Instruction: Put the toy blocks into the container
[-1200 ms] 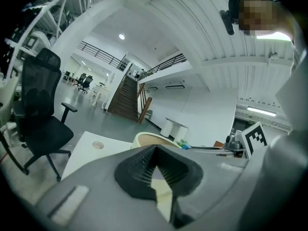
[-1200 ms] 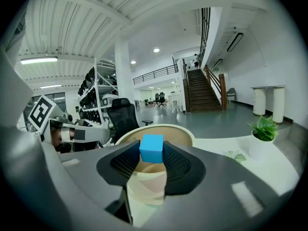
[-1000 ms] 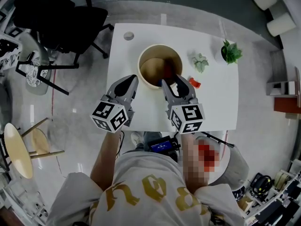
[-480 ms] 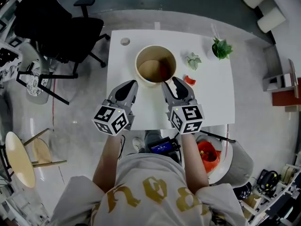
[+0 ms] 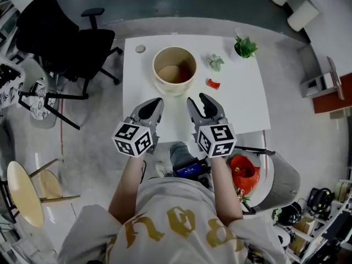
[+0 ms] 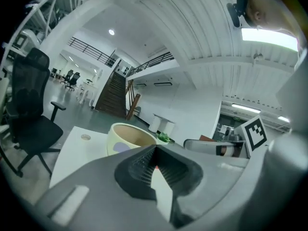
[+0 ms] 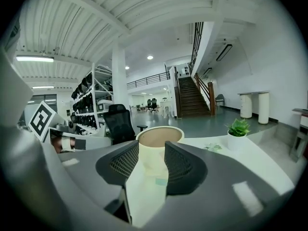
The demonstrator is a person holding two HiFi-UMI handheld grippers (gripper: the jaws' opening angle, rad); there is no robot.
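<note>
One red toy block (image 5: pixel 213 83) lay out on the white desk (image 5: pixel 242 106), just right of the cream container (image 5: pixel 172 88) near the far edge; we judged that one left to do. What the container held we could not tell. Our left gripper (image 5: pixel 154 102) had its jaws together and our right gripper (image 5: pixel 197 99) had them apart, both empty over the near edge

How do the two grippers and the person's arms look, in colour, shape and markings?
The left gripper and the right gripper are grey, tapering to jaws with black ribbed pads. Each carries a cube with black-and-white square markers. The person wears a pale short-sleeved T-shirt with gold lettering.
</note>
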